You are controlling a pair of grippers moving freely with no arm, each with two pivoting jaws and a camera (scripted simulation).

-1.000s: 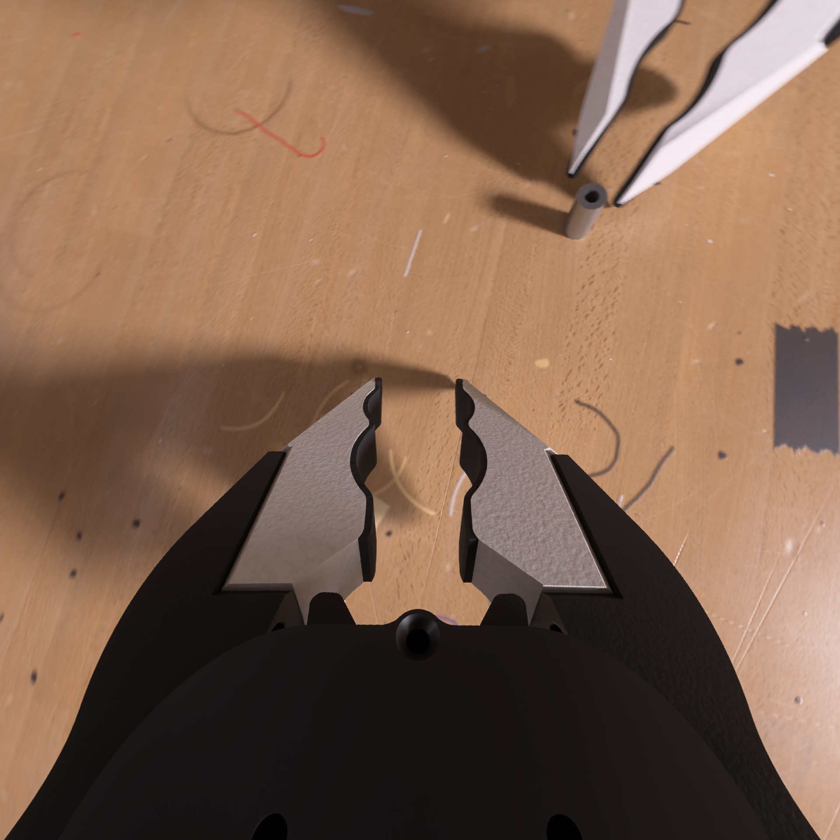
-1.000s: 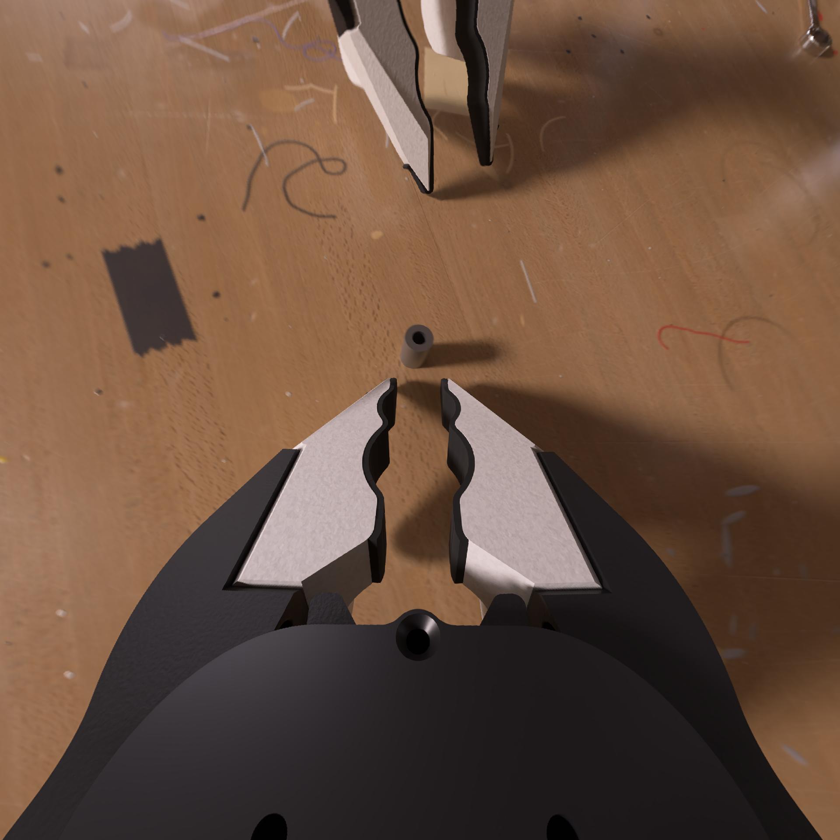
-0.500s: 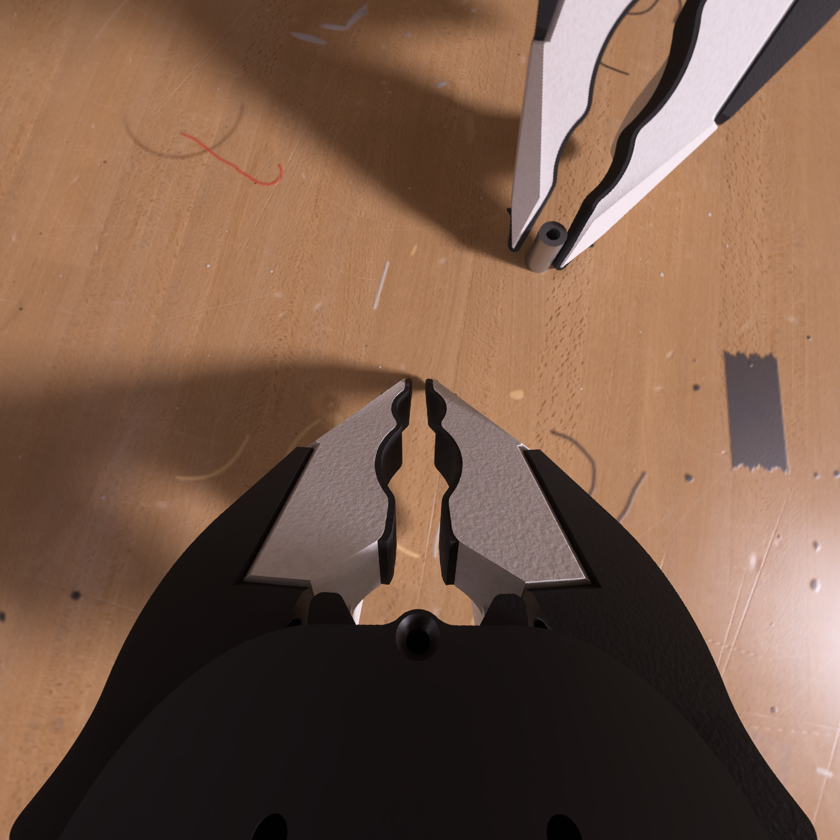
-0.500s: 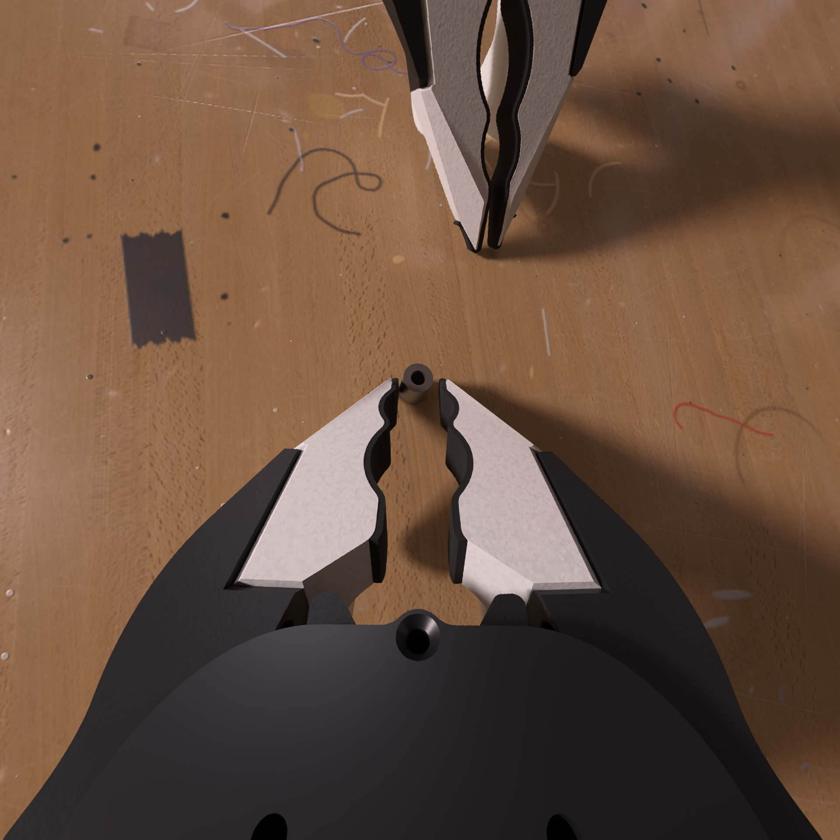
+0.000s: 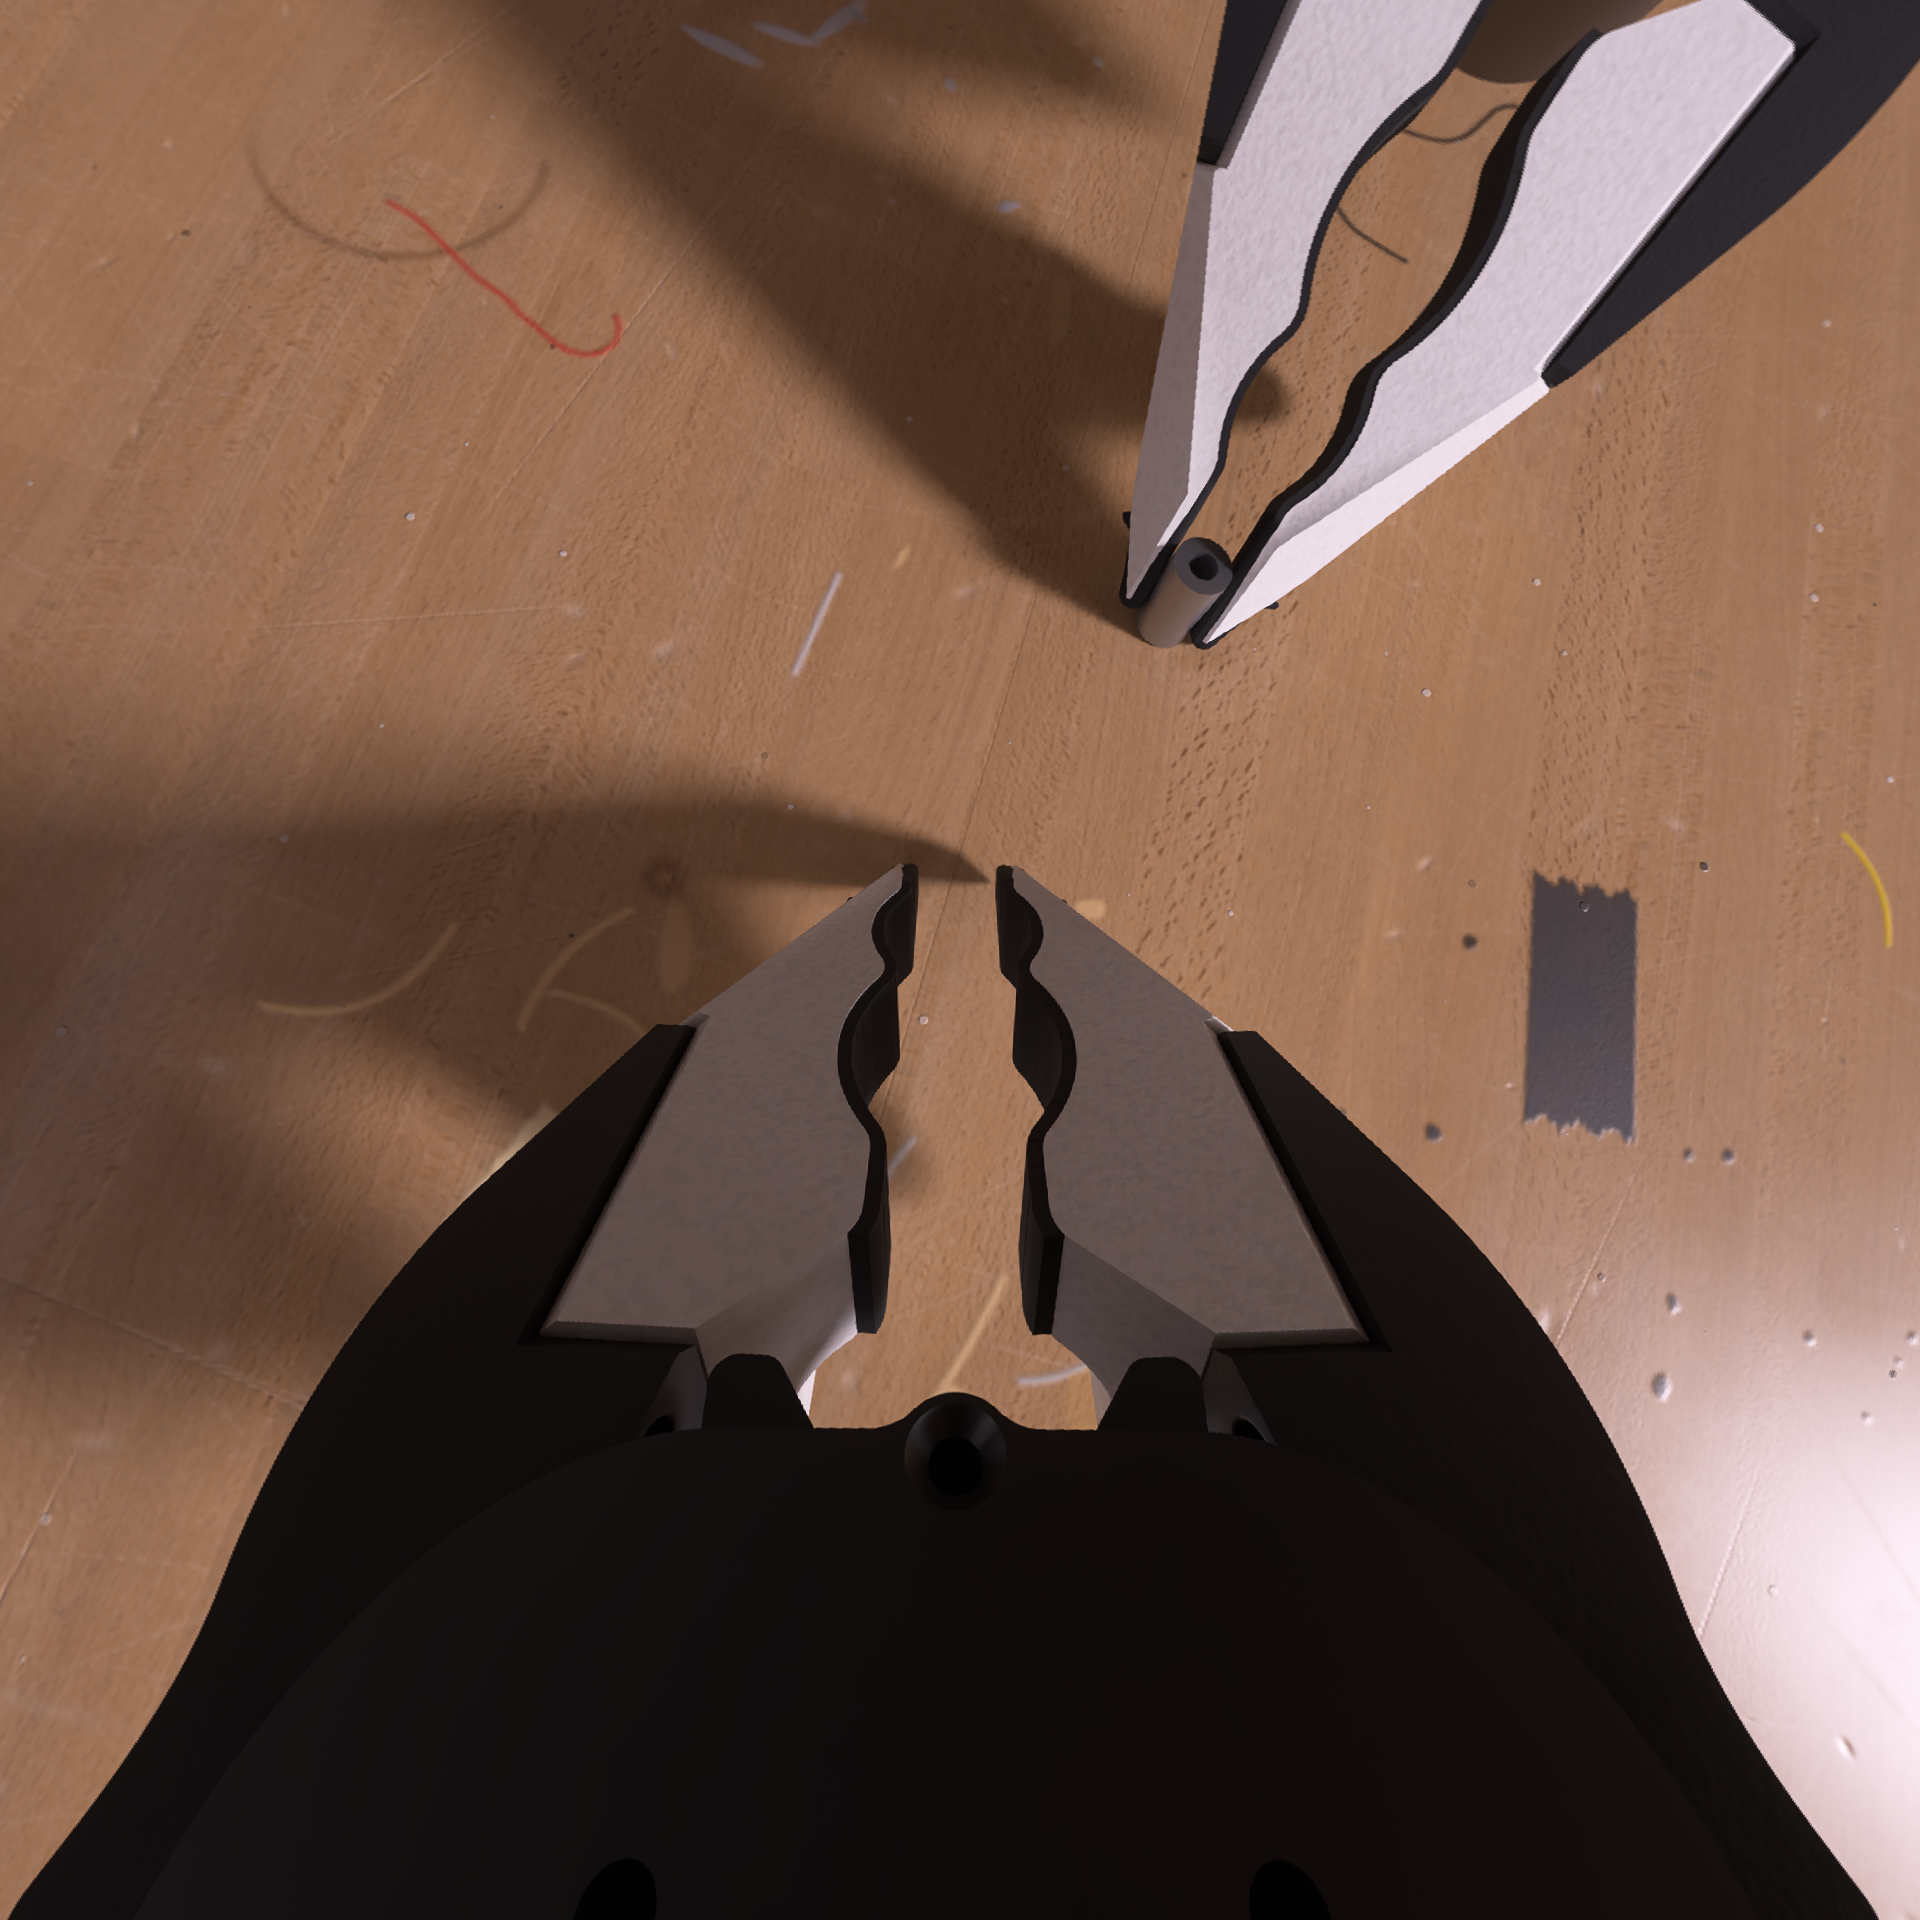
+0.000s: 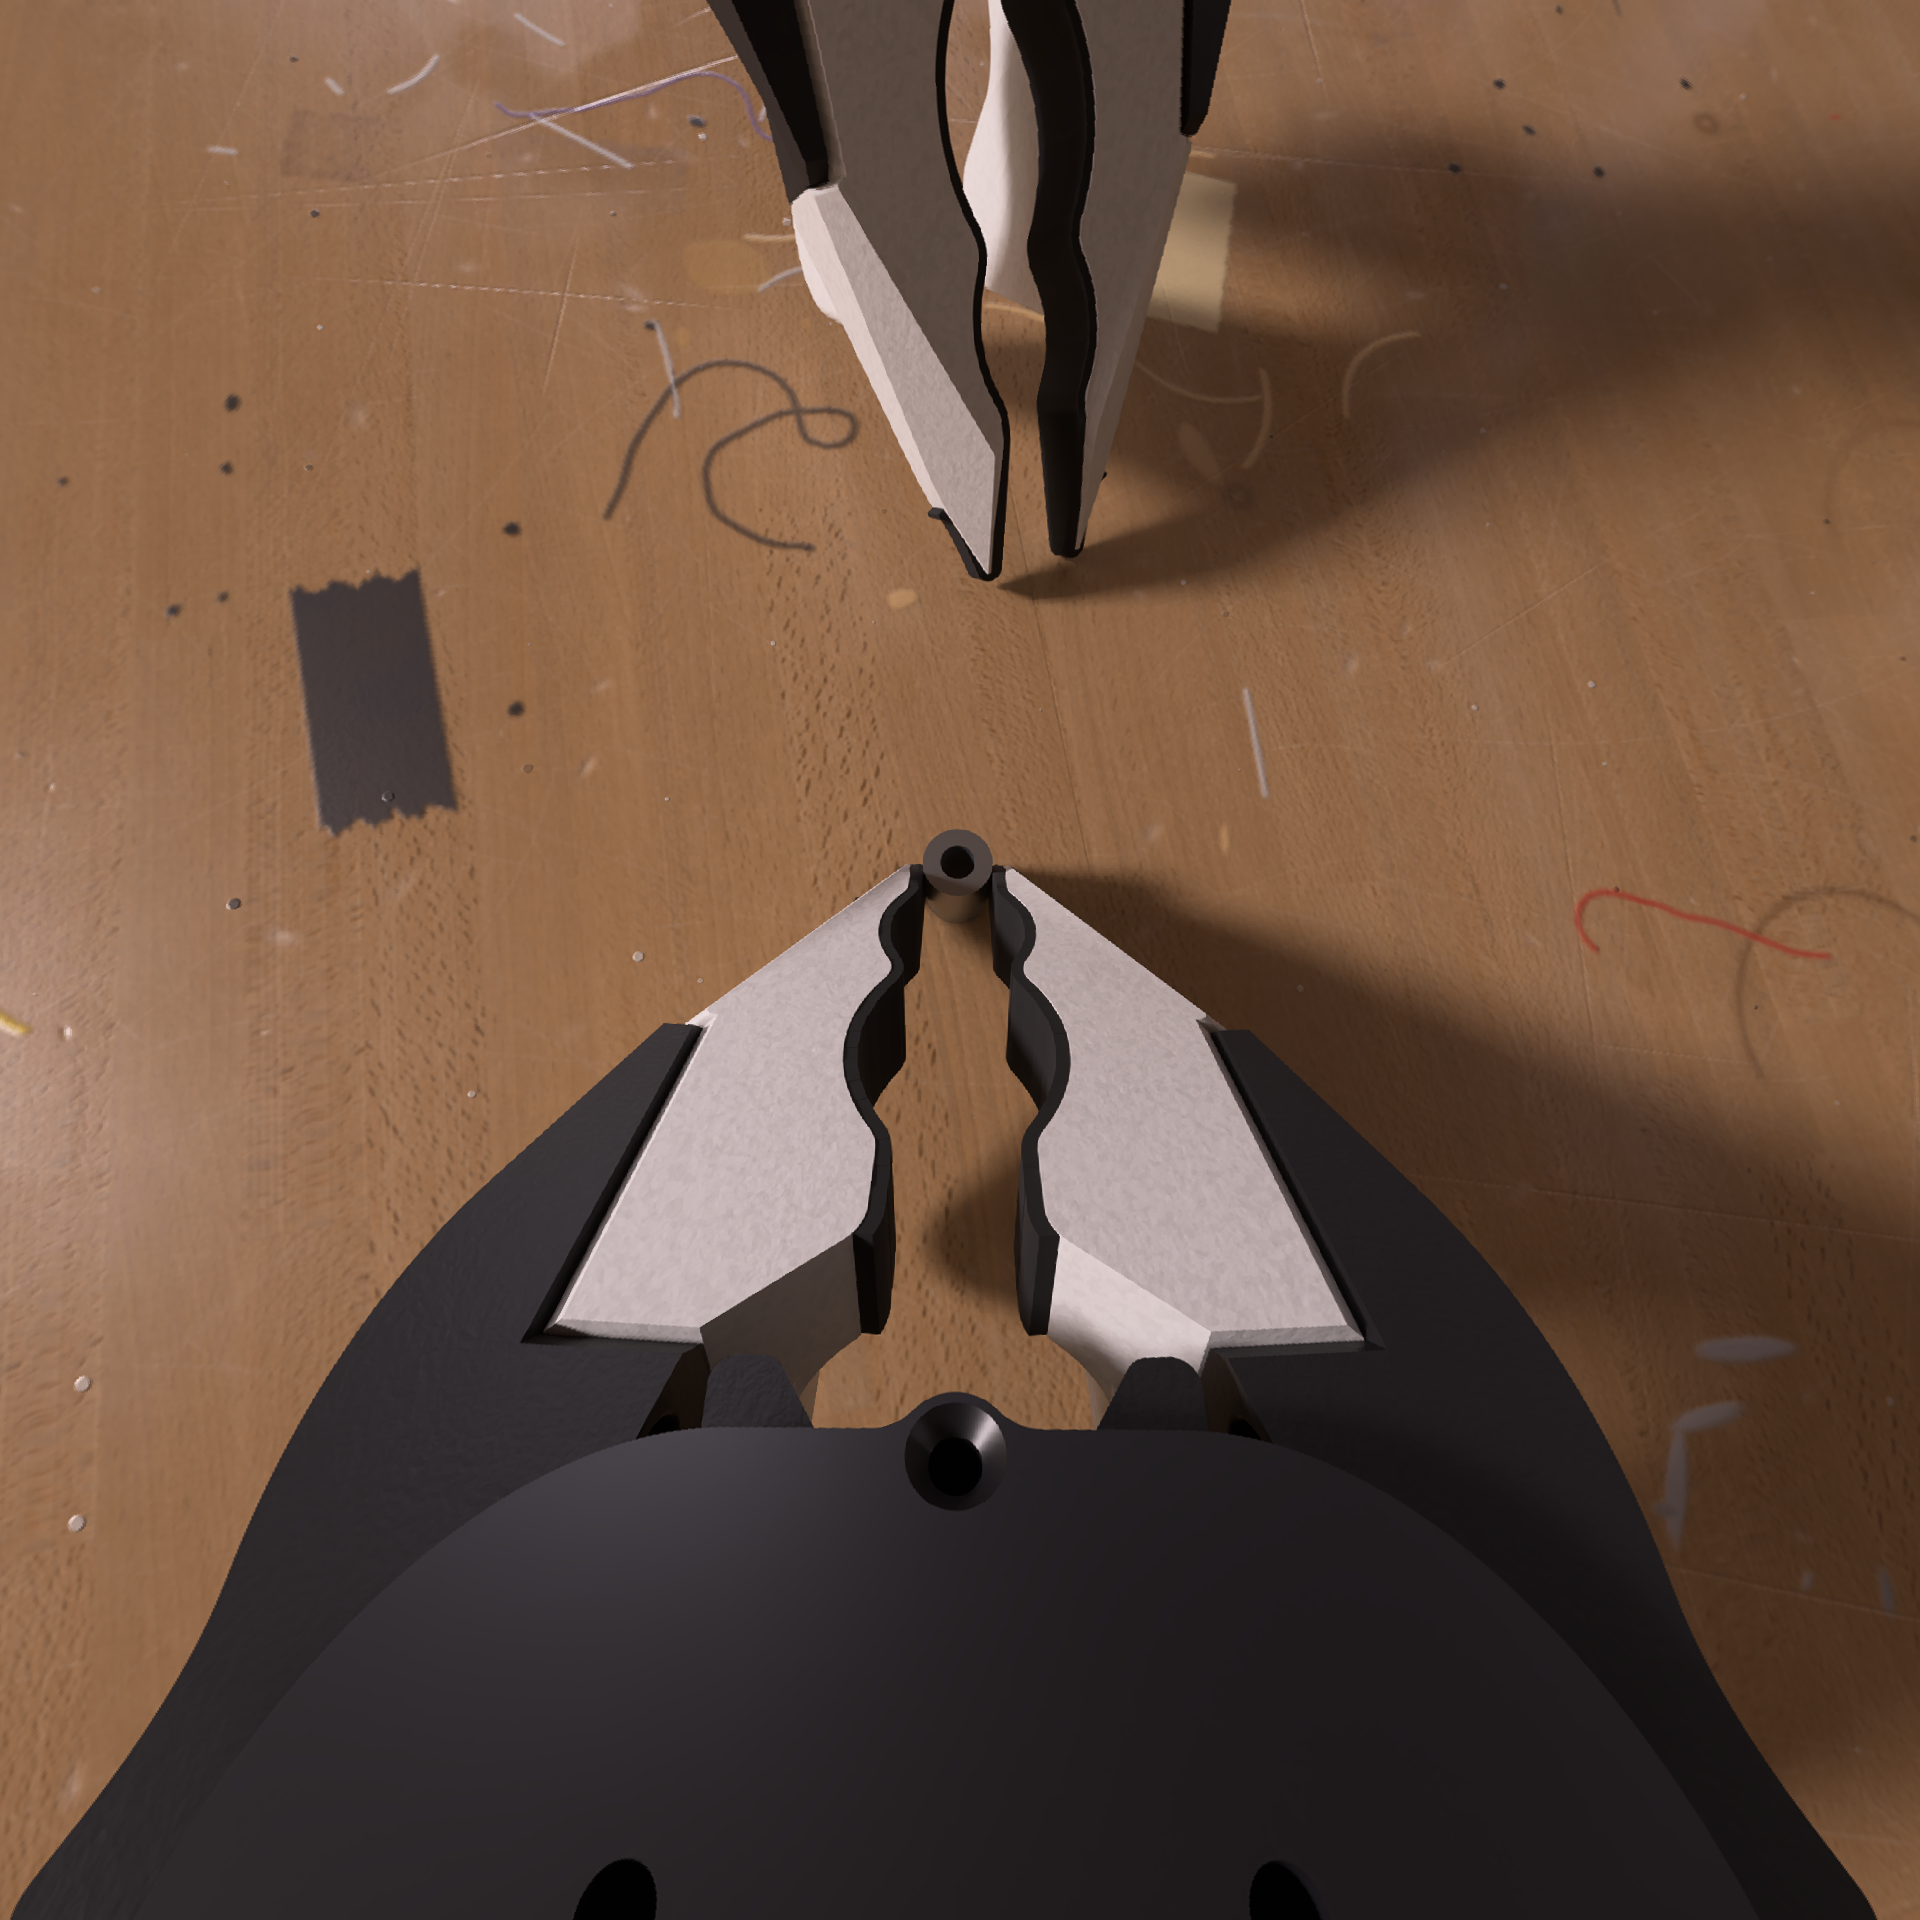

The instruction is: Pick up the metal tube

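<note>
The metal tube (image 6: pixel 957 868) is a short grey cylinder with a hole through it, standing upright on the wooden table. My right gripper (image 6: pixel 957 896) has its two fingertips pressed on either side of it, low at the table surface. The left wrist view shows the same grip from the far side: the tube (image 5: pixel 1195 577) sits between the right gripper's tips (image 5: pixel 1184 615). My left gripper (image 5: pixel 956 883) is empty, its tips a narrow gap apart, just above the table and some way short of the tube. It also shows in the right wrist view (image 6: pixel 1029 556).
A dark strip of tape (image 5: pixel 1581 1003) is stuck to the wooden table (image 5: pixel 312 644), to the right of my left gripper; it also shows in the right wrist view (image 6: pixel 372 701). A red thread (image 6: pixel 1694 920) and a grey thread (image 6: pixel 727 457) lie flat on the wood.
My right gripper moved forward until its tips enclosed the tube, then closed on it. My left gripper narrowed almost shut, then parted slightly, and came nearer the tube.
</note>
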